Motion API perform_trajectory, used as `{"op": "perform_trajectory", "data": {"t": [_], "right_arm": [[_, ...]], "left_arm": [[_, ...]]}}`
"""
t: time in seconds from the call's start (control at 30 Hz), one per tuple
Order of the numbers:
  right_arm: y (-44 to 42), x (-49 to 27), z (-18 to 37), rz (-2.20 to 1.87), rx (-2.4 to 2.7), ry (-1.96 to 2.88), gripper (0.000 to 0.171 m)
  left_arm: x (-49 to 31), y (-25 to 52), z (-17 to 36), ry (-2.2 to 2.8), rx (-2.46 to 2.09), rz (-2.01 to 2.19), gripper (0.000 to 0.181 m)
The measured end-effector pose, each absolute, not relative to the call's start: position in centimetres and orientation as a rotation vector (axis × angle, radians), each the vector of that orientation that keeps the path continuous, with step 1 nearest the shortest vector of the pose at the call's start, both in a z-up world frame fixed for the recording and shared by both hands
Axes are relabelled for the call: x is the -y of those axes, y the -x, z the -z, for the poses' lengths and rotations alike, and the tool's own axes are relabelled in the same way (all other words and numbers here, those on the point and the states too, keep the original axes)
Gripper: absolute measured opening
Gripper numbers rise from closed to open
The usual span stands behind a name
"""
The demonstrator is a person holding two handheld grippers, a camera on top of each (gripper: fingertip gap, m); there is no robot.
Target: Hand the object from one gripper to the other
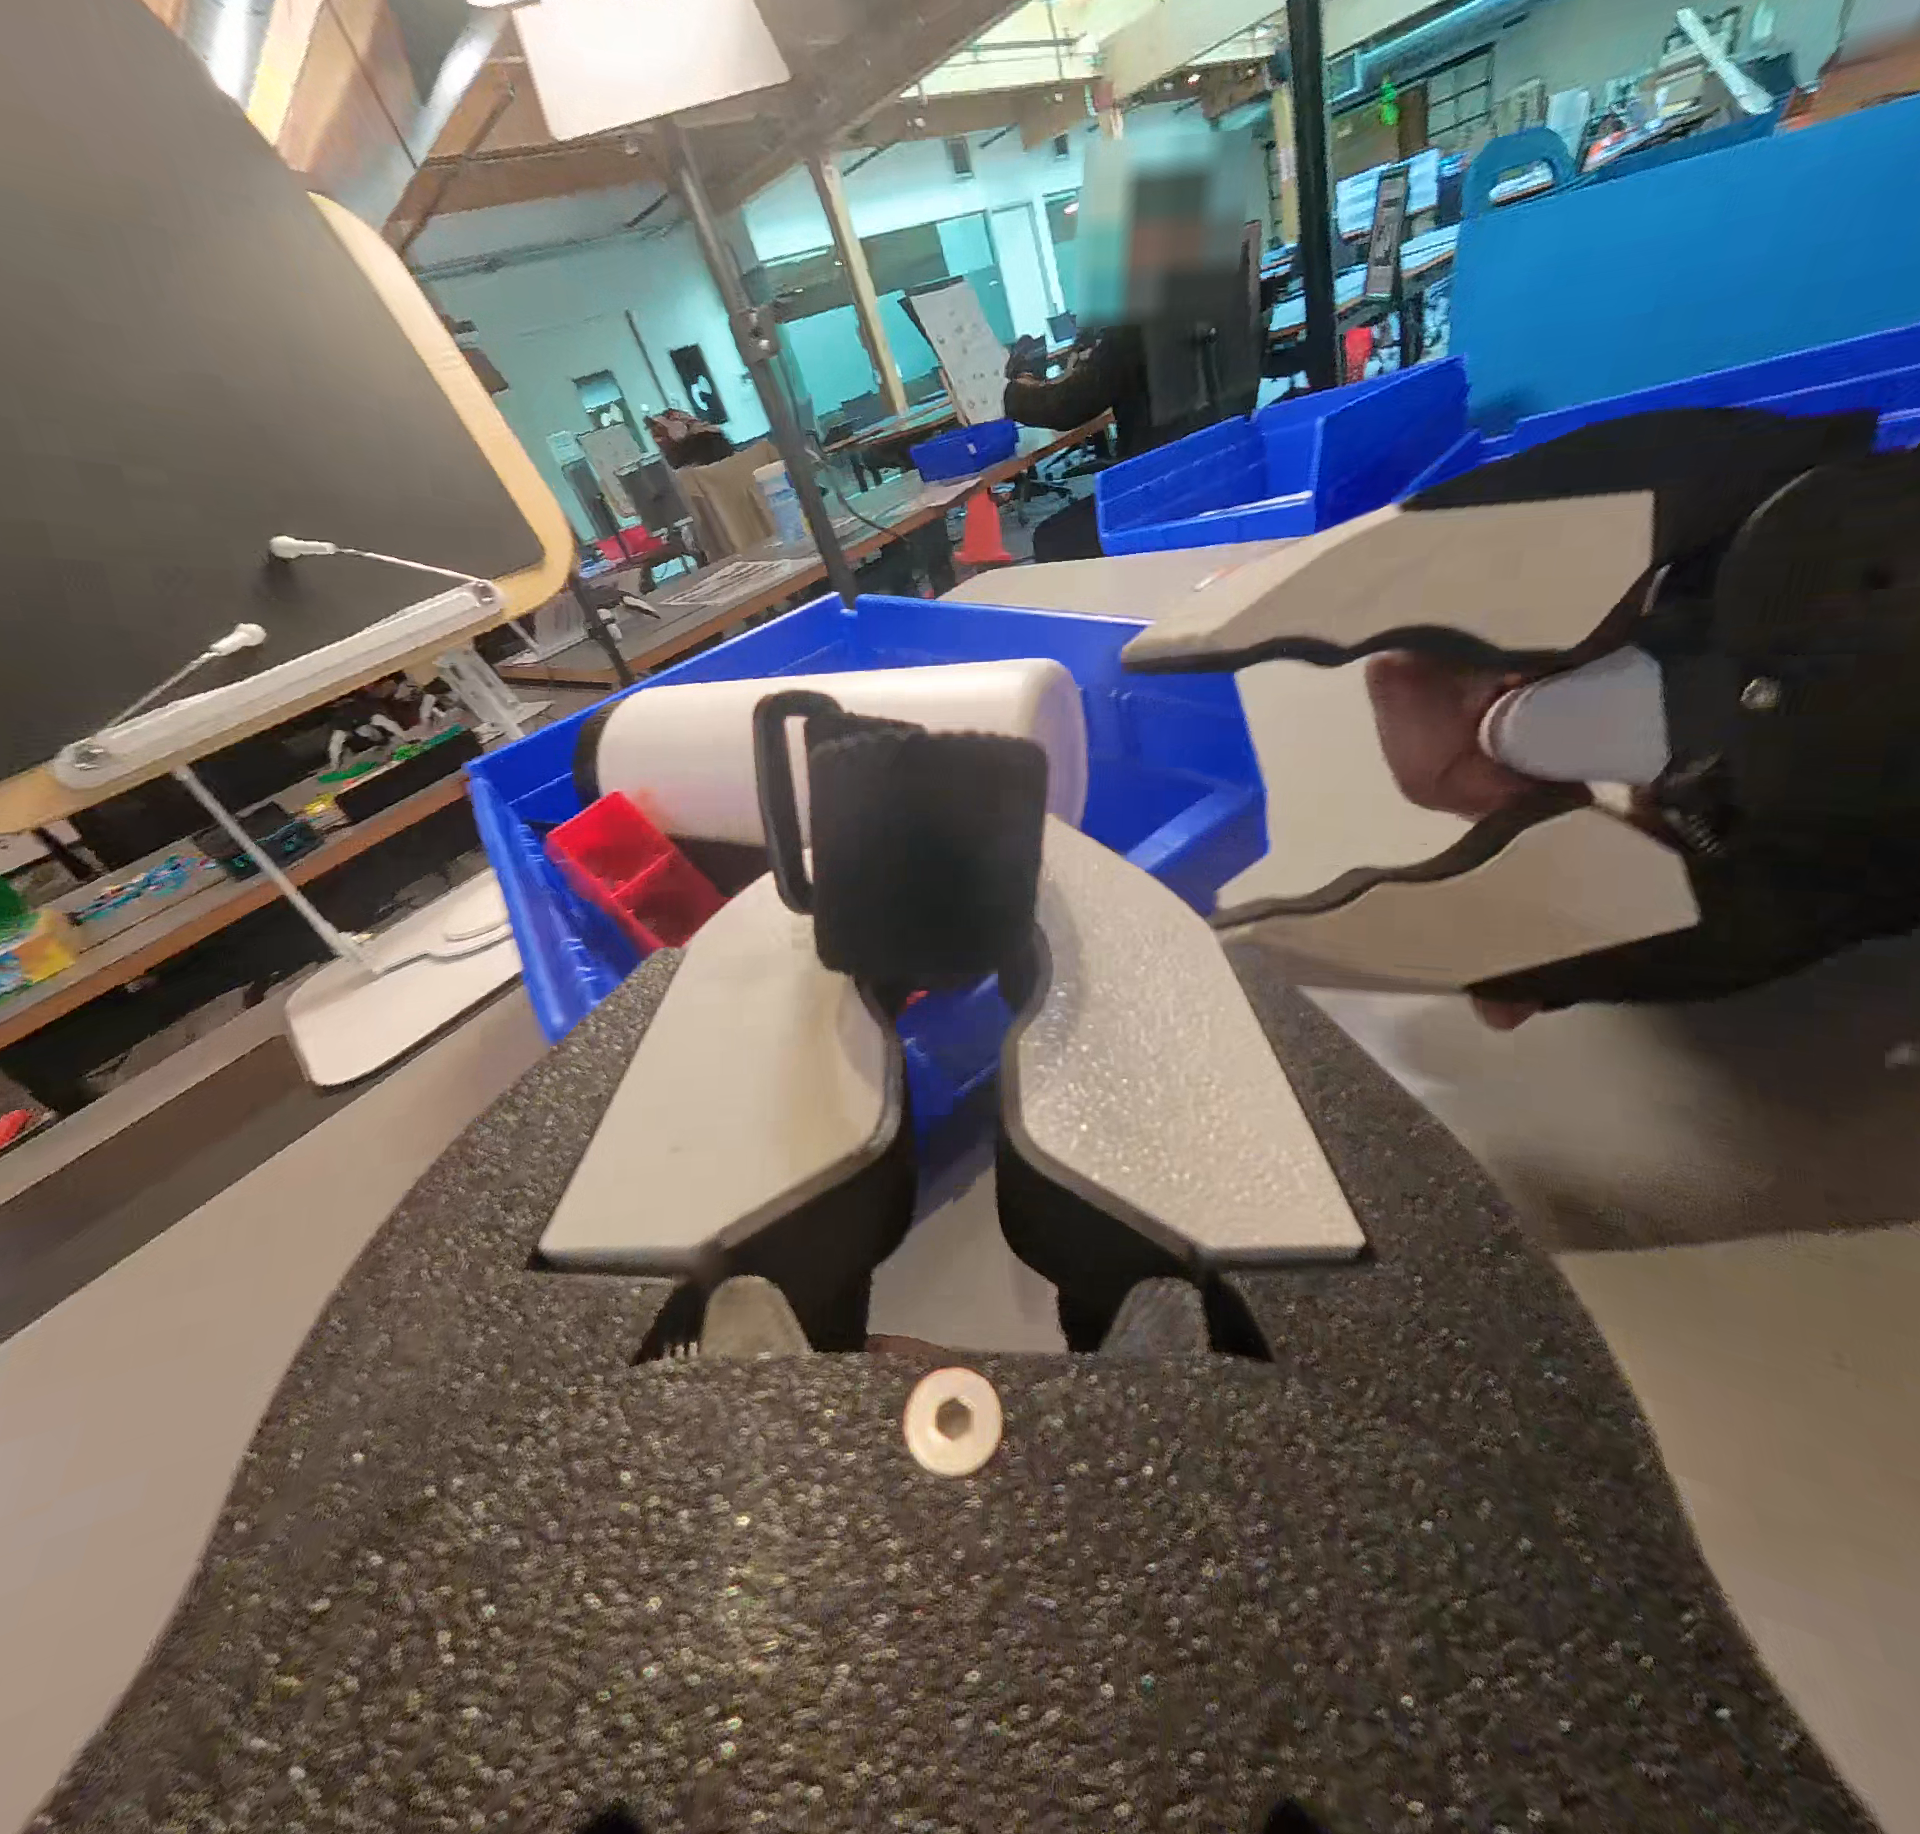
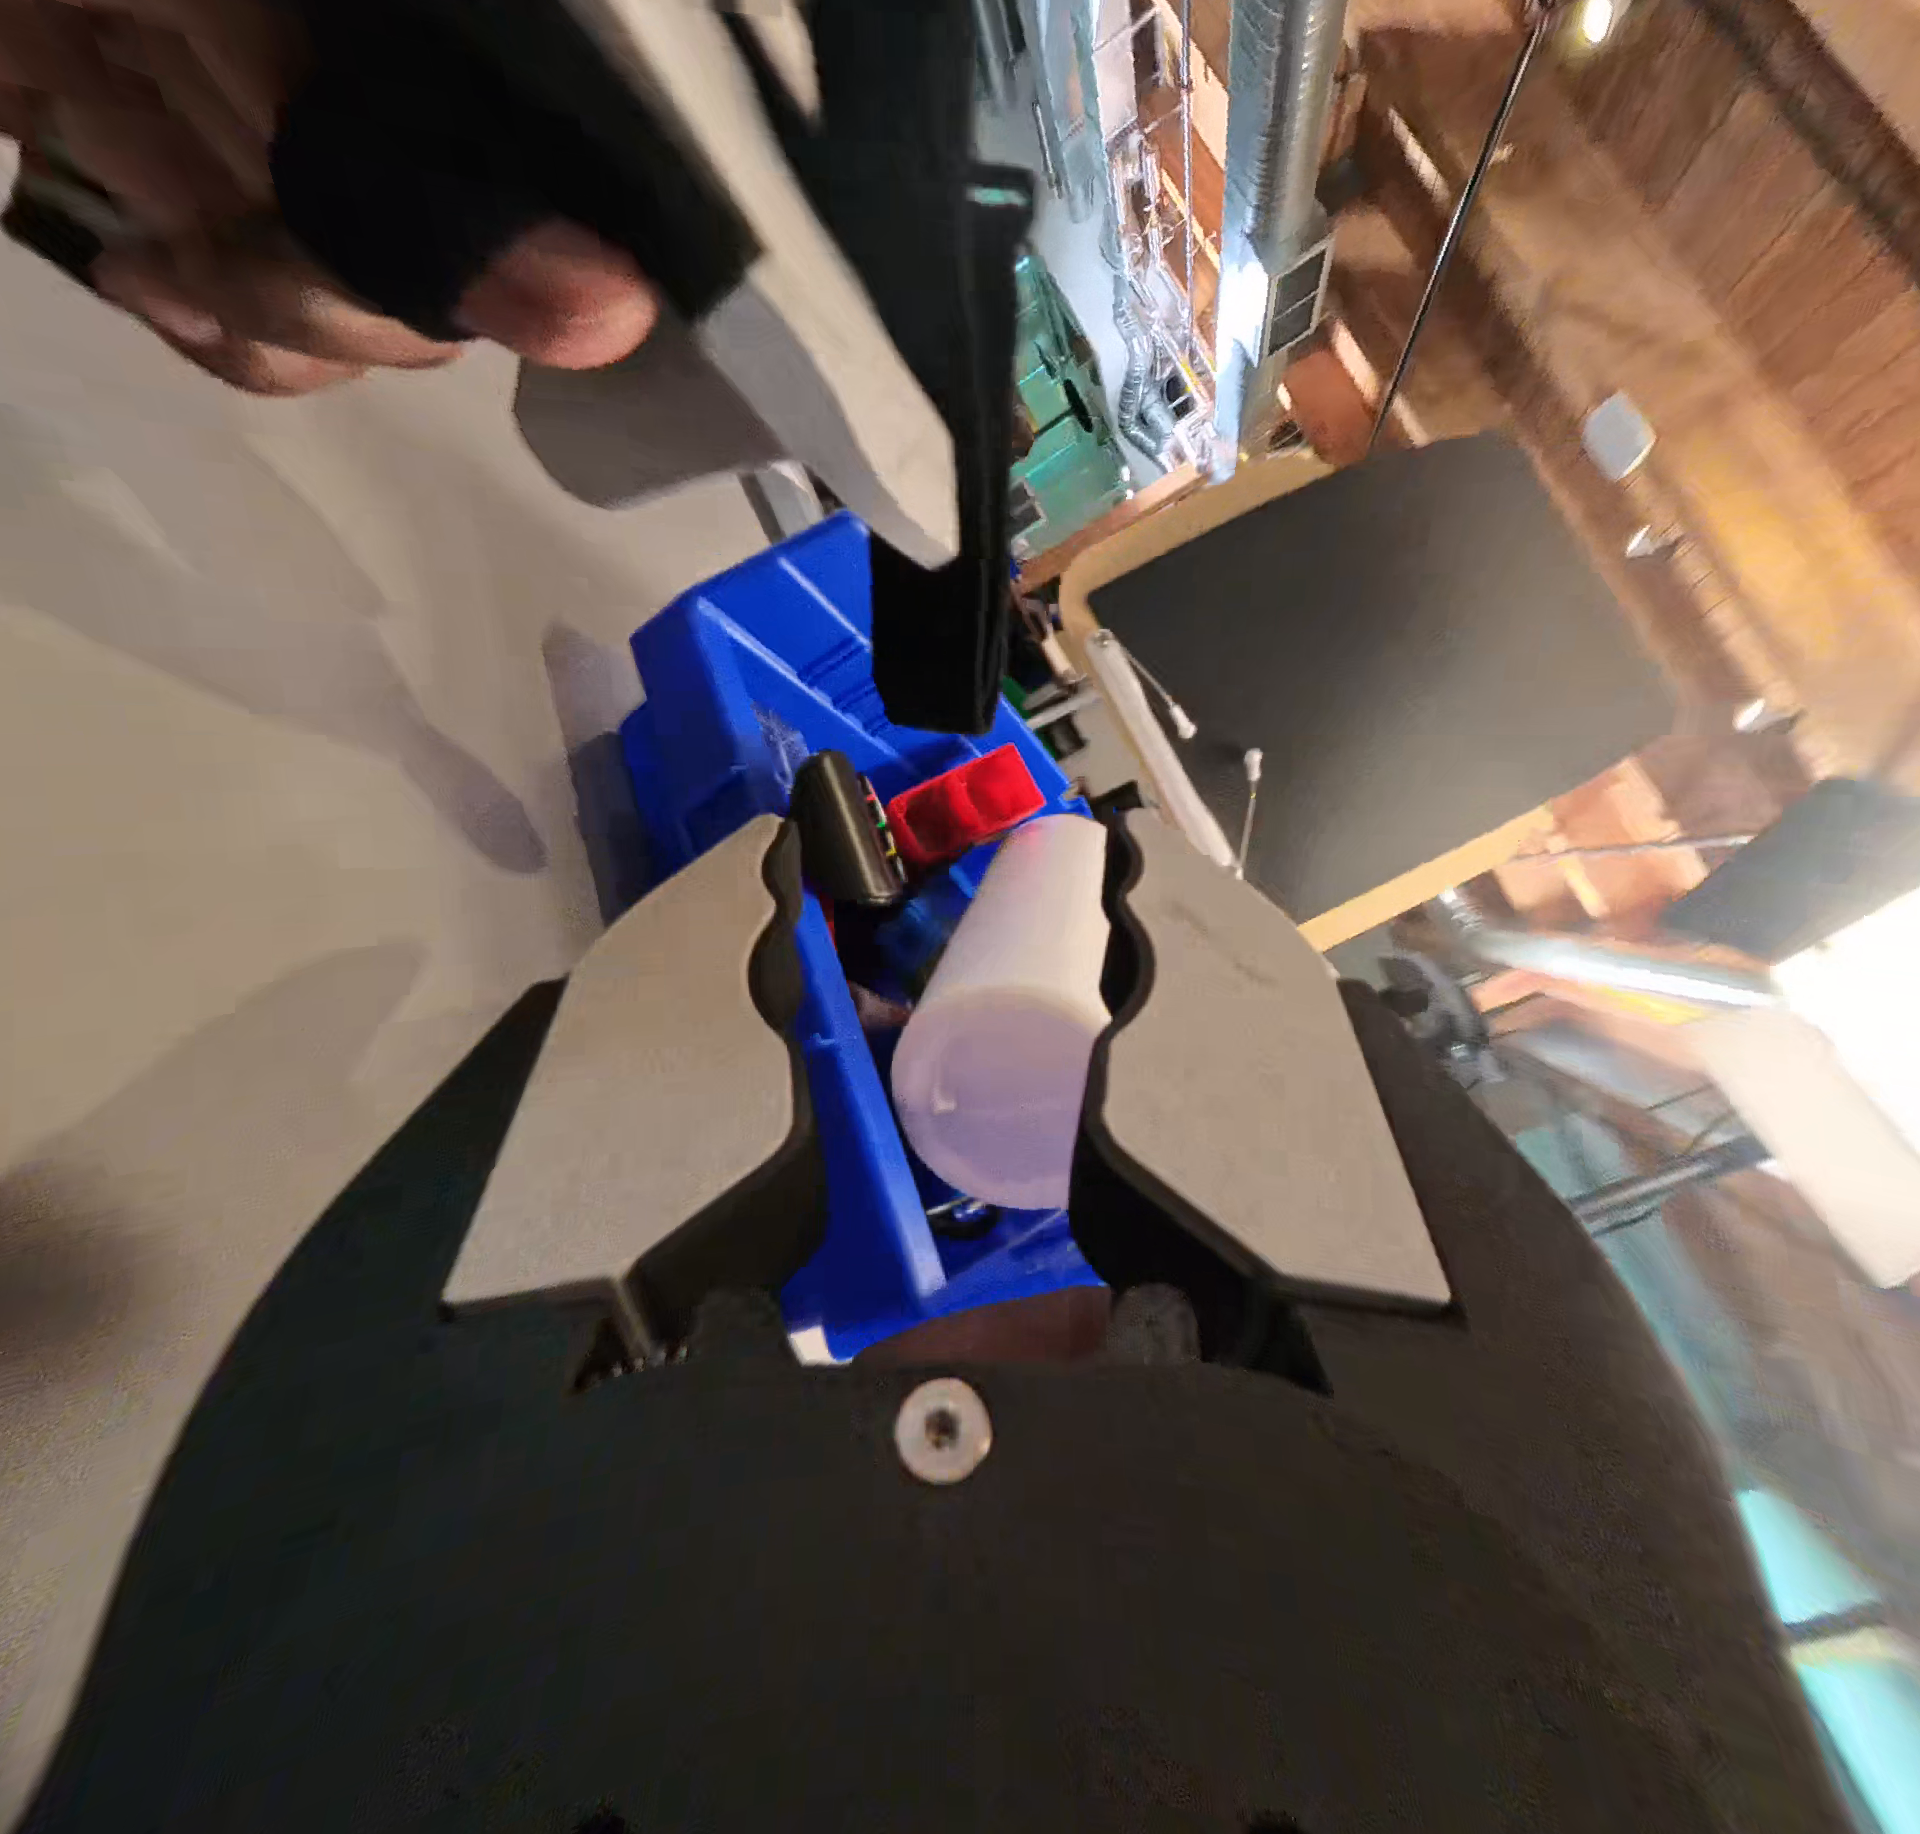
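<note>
while the left tongs (image 1: 940, 937) pinch a black strap (image 1: 925, 849) over the grey table (image 1: 1714, 1472), the right tongs (image 2: 951, 849) gape.

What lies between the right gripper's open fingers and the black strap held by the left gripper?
Nothing: in the left wrist view, only open air separates the right gripper from the black strap clamped in the left gripper.

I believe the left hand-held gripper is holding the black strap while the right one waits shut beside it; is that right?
Not quite: the right hand-held gripper waits open, jaws spread, as the left wrist view shows. The left hand-held gripper does hold the black strap.
</note>
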State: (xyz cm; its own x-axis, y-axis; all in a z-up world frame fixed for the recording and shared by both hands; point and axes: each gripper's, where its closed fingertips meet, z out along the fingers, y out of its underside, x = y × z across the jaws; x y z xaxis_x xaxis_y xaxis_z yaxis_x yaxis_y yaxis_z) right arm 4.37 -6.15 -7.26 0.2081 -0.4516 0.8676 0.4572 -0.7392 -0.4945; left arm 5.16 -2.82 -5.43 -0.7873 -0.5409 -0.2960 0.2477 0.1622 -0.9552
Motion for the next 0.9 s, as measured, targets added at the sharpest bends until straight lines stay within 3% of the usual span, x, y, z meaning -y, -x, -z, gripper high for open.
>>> {"op": "perform_trajectory", "data": {"t": [0.27,0.4,0.63,0.73,0.9], "right_arm": [[-3.7,4.3,7.5,1.886,0.117,1.765,0.059],[-3.4,4.7,6.8,1.879,0.086,1.713,0.033],[-3.1,4.3,7.2,1.808,0.103,1.721,0.032],[-3.0,4.1,7.4,1.780,0.113,1.732,0.022],[-3.4,4.2,8.5,1.563,-0.008,1.792,0.013]], "left_arm": [[5.6,-1.3,6.6,-0.118,-1.812,1.496,0.011],[5.5,-1.1,6.9,-0.275,-1.740,1.322,0.014],[5.4,0.2,7.5,-0.575,-1.625,1.098,0.013],[5.3,0.3,7.5,-0.601,-1.610,1.092,0.013],[5.1,-0.4,7.3,-0.478,-1.698,1.231,0.031]]}}
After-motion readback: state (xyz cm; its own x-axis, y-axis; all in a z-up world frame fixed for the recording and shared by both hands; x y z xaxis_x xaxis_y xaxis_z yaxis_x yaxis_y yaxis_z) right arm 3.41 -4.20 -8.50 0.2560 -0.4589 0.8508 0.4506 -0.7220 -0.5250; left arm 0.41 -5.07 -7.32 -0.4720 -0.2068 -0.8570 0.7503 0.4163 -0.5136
